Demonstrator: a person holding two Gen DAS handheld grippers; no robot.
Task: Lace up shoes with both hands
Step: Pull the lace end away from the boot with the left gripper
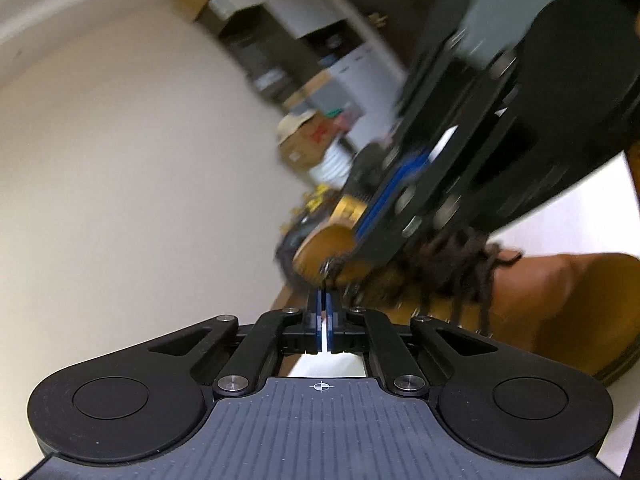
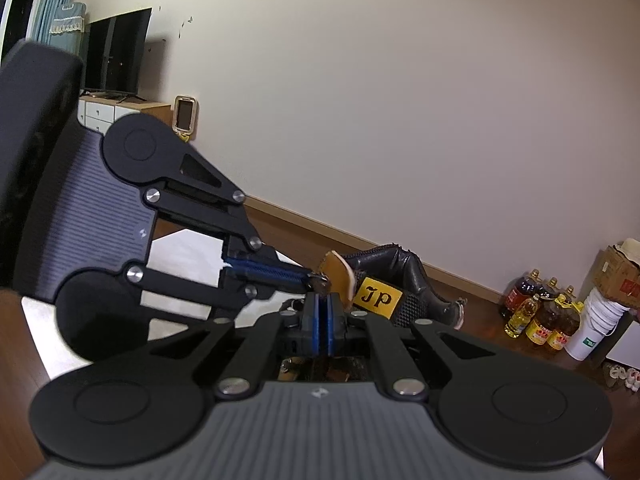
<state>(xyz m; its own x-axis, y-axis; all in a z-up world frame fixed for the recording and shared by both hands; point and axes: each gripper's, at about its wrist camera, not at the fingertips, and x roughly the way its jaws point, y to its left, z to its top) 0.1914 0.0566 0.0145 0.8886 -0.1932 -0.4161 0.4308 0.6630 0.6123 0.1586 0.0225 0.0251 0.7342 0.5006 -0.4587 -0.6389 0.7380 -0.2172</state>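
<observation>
- Lying on a white bench (image 1: 568, 216), a tan leather boot (image 1: 560, 300) fills the lower right of the left wrist view, its dark brown lace (image 1: 460, 264) bunched in a loose tangle over the tongue area
- From the right wrist view only the boot's tan tongue (image 2: 338, 270) and a yellow tag (image 2: 378, 298) with black letters show above the fingers
- Left gripper (image 1: 324, 300) has its blue-padded fingers pressed together, tips right at a lace end beside a metal eyelet; a thin dark strand seems pinched there, though blur makes this unsure
- In the right wrist view the left gripper (image 2: 316, 280) reaches in from the left, its fingers closed on a dark brown lace tip (image 2: 320, 283) just beside the tongue
- Right gripper (image 2: 323, 312) has its fingers pressed together, pads touching; whether anything is held between them cannot be told
- In the left wrist view the right gripper (image 1: 360, 252) comes down from the upper right, blurred, its tips touching the top of the boot near the lace
- Beyond the boot, a black leather item (image 2: 404, 272) lies on the wooden floor (image 2: 480, 308) by the wall
- Bottles of cooking oil (image 2: 540, 320) stand near a white bucket (image 2: 596, 320) and a cardboard box (image 2: 616, 268)
- A dark television (image 2: 116, 56) sits on a white cabinet (image 2: 104, 114) at far left
</observation>
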